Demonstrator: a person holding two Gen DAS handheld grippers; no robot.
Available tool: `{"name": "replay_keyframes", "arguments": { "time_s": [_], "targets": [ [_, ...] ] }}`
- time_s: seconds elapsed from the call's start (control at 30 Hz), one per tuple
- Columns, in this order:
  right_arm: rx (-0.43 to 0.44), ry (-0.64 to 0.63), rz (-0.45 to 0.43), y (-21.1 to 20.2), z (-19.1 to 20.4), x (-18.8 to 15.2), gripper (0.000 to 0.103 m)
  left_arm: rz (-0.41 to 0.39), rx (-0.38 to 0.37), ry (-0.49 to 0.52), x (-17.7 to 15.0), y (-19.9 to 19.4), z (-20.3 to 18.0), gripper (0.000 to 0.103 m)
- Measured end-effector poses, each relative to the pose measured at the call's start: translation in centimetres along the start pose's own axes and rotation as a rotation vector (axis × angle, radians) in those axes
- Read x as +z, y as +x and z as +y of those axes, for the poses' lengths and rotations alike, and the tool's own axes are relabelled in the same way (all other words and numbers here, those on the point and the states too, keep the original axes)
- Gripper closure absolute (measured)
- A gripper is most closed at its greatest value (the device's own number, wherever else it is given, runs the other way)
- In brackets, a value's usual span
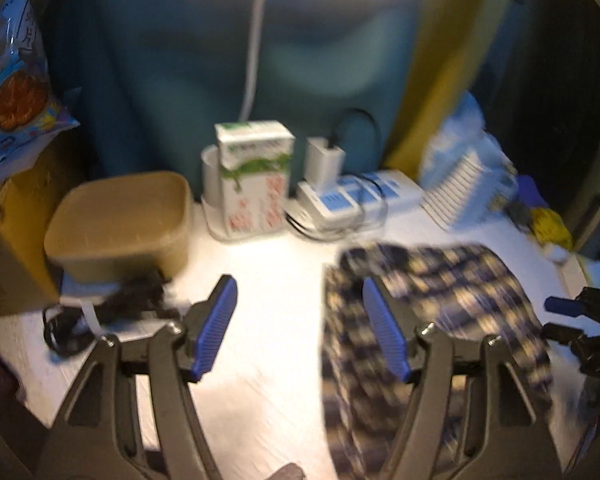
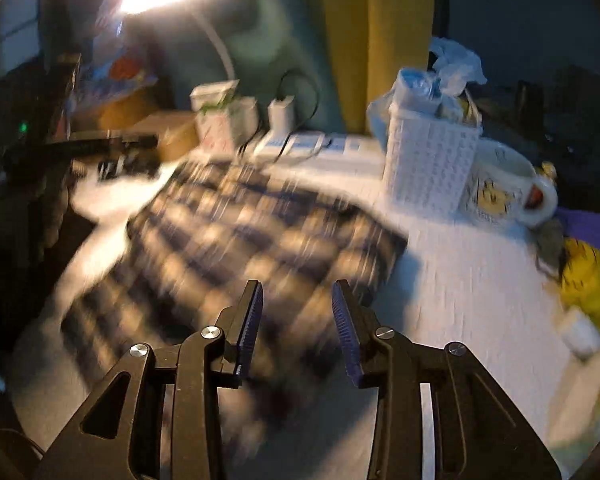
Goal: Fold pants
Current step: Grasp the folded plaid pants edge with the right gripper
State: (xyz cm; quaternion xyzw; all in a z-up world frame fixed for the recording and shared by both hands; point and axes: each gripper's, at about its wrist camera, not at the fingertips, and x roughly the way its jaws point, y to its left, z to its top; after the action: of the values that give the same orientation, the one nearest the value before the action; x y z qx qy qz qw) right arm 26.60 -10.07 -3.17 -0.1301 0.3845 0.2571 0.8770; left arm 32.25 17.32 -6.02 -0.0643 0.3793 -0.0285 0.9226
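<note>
Two grippers are showing, one per wrist view, and both are standing open with nothing between the pads. Left gripper (image 1: 298, 322) is hanging wide over the bare white table (image 1: 260, 264); its right finger is overlapping the near left edge of the pants (image 1: 432, 312) in the picture, but no cloth is pinched. Right gripper (image 2: 297, 328) is holding a narrower gap above the near end of the pants (image 2: 260, 240), also empty.

Pants (dark and cream check) are lying on the table as one compact, roughly rectangular bundle, apparently already folded over at least once; blur is hiding the layer count. They are sitting clear of the brown tub (image 1: 124, 224), the carton (image 1: 256, 176), the white basket (image 2: 428, 160) and the mug (image 2: 504, 188).

Judgement: folding is looking well advanced, perhaps finished. Remaining, if anything: one more fold or a smoothing pass.
</note>
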Motion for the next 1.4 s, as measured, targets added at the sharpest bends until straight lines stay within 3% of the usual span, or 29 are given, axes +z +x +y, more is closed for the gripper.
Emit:
{"name": "replay_keyframes", "arguments": {
  "time_s": [0.1,0.2,0.43,0.67,0.77,1.13,1.4],
  "targets": [
    [-0.021,-0.001,0.065,-0.7,1.7,-2.9,0.065,0.023,-0.027,0.007,-2.1,-1.1,-1.6,0.036],
    [-0.007,0.006,0.075,-1.3,3.2,-4.6,0.065,0.052,-0.059,0.005,-4.5,-1.9,-3.3,0.036],
    [-0.059,-0.037,0.083,-0.5,5.6,-5.1,0.074,0.108,-0.087,-0.006,-8.4,-3.6,-5.2,0.036],
    [-0.094,-0.071,0.091,2.1,5.6,-4.0,0.075,0.103,-0.097,-0.017,-9.0,-4.7,-5.3,0.036],
    [-0.049,-0.058,0.097,2.8,5.5,-4.4,0.099,0.094,-0.097,-0.015,-8.8,-4.9,-5.3,0.036],
    [0.014,-0.045,0.033,-2.0,5.1,-6.5,0.101,0.124,-0.082,-0.002,-8.8,-4.1,-5.0,0.036],
    [0.045,-0.049,0.058,-2.6,6.3,-8.5,0.101,0.145,-0.069,0.016,-9.3,-4.0,-5.3,0.036]
  ]
}}
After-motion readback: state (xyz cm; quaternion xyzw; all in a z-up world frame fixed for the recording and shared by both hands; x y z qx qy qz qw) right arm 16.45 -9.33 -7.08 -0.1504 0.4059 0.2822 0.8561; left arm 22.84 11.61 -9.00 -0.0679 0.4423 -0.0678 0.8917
